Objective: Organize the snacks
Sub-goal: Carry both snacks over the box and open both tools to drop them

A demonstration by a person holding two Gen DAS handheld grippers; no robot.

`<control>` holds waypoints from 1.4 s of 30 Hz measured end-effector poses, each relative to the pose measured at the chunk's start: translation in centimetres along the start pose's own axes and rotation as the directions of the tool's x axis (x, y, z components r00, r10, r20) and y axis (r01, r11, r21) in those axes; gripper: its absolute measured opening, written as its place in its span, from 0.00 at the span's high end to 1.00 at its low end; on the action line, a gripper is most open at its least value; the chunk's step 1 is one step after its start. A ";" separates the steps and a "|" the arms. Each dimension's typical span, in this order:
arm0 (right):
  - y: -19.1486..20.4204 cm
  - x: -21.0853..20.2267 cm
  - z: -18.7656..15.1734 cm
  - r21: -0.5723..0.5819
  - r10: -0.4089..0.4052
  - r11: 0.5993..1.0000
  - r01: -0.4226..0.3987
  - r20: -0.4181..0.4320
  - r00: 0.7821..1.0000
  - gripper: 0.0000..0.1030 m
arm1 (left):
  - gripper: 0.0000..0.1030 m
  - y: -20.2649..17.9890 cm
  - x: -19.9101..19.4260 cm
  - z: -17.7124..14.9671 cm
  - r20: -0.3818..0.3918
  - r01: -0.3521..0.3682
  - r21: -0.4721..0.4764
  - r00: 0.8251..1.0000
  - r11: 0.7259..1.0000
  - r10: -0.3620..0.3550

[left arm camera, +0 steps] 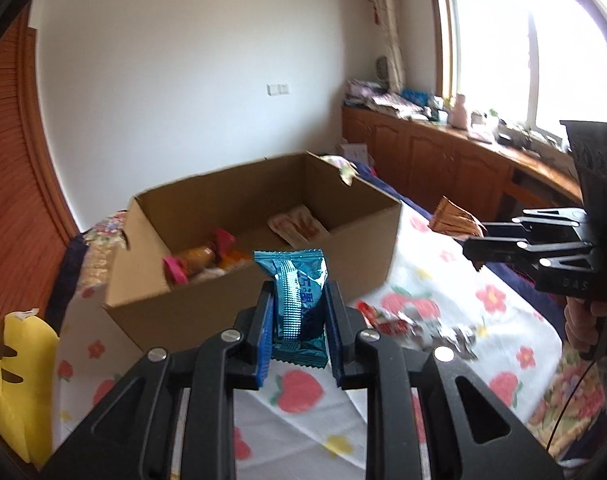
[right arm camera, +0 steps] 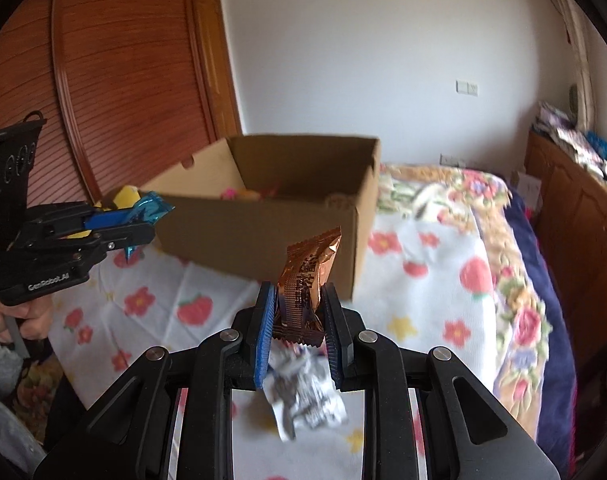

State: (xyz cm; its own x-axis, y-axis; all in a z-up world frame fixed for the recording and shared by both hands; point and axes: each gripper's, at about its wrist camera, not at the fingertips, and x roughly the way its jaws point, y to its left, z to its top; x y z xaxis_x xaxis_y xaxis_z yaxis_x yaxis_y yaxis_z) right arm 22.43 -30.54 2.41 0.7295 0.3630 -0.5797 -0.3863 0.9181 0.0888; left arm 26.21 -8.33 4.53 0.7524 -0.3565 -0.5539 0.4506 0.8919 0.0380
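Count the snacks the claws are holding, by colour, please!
Blue snack packet: 1, pinched in the left claw
Copper-brown snack packet: 1, pinched in the right claw
Total: 2

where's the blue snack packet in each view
Left wrist view: blue snack packet at lower centre, upright between the left gripper jaws.
Right wrist view: blue snack packet at far left, sticking out of those jaws.
Shared landmark: the cardboard box behind it.
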 end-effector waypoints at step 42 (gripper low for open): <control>1.6 14.7 9.3 -0.099 0.058 0.993 -0.062 -0.040 0.998 0.79 | 0.76 9.9 10.8 2.4 -0.038 -0.084 -0.076 0.996 0.994 0.081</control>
State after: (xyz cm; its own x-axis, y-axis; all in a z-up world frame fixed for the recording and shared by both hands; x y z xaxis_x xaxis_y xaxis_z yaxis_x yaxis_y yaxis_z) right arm 37.71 -22.25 1.56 0.6825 0.4089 -0.6058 -0.4845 0.8737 0.0438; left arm 39.93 -4.04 0.88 0.7674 -0.2722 -0.5806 0.3484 0.9371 0.0211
